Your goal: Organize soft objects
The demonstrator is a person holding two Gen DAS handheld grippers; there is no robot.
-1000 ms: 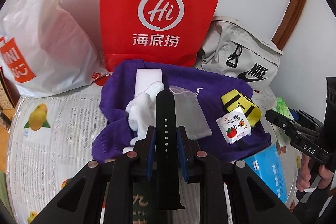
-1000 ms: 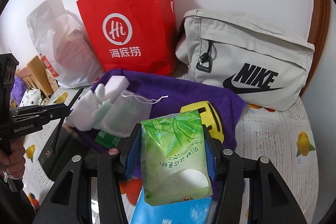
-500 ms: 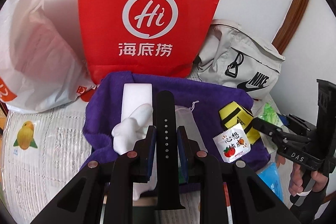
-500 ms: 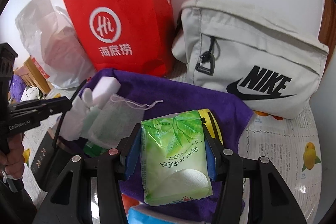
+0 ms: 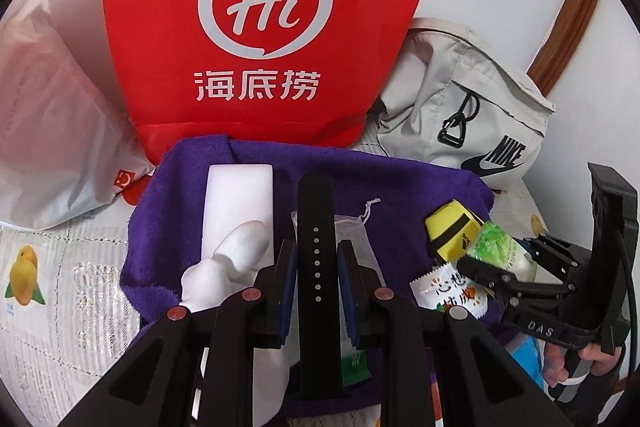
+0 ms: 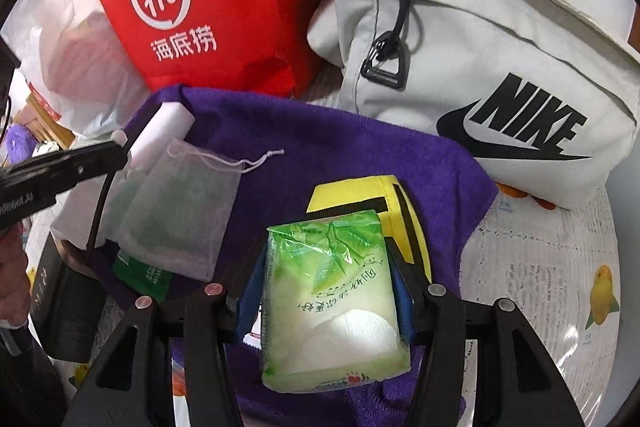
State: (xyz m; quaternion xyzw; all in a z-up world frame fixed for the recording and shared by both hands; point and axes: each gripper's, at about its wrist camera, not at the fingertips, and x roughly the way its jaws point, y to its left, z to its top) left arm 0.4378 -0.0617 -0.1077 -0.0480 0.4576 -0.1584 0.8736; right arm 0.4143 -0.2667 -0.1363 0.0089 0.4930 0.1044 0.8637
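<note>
Under my jaws is a table with a fruit-printed cover (image 6: 560,267). Directly on it lie a purple towel (image 6: 340,147), a red paper bag (image 5: 260,27), a white plastic bag (image 5: 52,131) and a grey Nike bag (image 6: 500,67), all near the wall.

From your left wrist view, the purple terry towel (image 5: 400,187) spreads at centre on the fruit-printed table cover (image 5: 60,287). On it, the white rectangular foam block (image 5: 240,195) lies at 11 o'clock and the yellow black-striped pouch (image 5: 450,227) at 2. Behind the towel, at 12, stands the red paper shopping bag (image 5: 260,27), with the grey fabric Nike bag (image 5: 472,107) to its right.
</note>
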